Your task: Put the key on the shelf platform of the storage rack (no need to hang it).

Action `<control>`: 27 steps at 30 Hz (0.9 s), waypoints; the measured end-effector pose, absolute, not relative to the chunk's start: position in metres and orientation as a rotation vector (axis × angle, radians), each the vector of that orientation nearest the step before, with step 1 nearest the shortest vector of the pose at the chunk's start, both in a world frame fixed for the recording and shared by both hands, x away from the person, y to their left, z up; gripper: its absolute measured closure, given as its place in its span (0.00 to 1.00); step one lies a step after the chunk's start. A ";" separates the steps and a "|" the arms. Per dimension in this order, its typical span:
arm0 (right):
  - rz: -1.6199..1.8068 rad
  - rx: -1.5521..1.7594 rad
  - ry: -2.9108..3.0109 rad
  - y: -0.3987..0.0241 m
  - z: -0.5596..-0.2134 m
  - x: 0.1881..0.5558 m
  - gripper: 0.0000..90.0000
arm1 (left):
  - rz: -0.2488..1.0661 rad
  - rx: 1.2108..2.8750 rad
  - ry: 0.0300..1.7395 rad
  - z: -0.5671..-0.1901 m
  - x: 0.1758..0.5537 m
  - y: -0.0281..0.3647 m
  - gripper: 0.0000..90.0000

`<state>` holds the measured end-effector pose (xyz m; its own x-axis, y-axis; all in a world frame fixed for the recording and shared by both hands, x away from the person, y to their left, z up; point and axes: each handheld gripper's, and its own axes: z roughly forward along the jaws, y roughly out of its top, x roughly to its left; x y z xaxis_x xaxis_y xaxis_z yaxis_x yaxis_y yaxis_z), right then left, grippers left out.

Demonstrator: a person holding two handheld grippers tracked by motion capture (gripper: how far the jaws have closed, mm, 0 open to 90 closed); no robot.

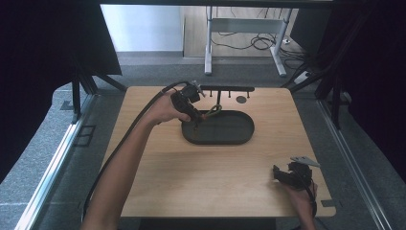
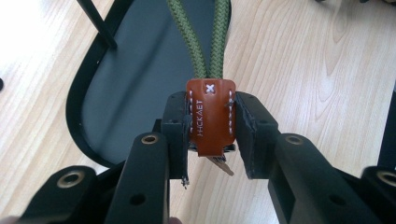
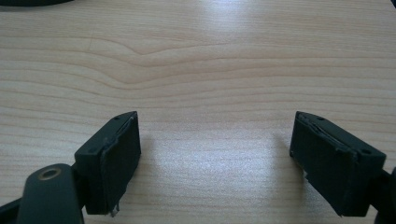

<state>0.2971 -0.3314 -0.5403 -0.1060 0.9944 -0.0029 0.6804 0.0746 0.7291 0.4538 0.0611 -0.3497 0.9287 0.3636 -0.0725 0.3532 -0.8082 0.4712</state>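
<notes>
The tray [image 1: 225,132] sat at the table's [image 1: 191,182] far middle, a rack [image 1: 227,89] just behind it. The left gripper [image 1: 191,112] held the tag [image 2: 210,116] over the tray's left end — the right gripper [image 1: 287,175] lay well apart, near the table's front-right corner, with nothing between its 2 jaws.

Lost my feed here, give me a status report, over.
Left gripper shut on brown leather tab of green cord loop, above the dark oval tray. Right gripper open, empty, over bare table. Thin black rack behind the tray.

Lab-like recording space, black curtains [image 1: 38,57] around a wooden table [image 1: 215,177], grey carpet [image 1: 57,191], loose floor cables [image 1: 253,43]
</notes>
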 end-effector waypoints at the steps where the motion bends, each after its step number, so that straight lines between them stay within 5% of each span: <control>1: 0.796 1.657 1.844 -0.331 -0.540 0.297 0.18 | 0.029 2.588 0.516 -0.349 0.454 0.061 0.75; 27: 0.798 1.657 1.843 -0.331 -0.540 0.297 0.18 | 0.037 2.606 0.539 -0.360 0.486 0.044 0.75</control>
<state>0.2971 -0.3313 -0.5403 -0.1060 0.9944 0.0001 0.6803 0.0725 0.7293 0.4857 0.0438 -0.3604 0.9223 0.3804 -0.0681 0.3676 -0.8095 0.4577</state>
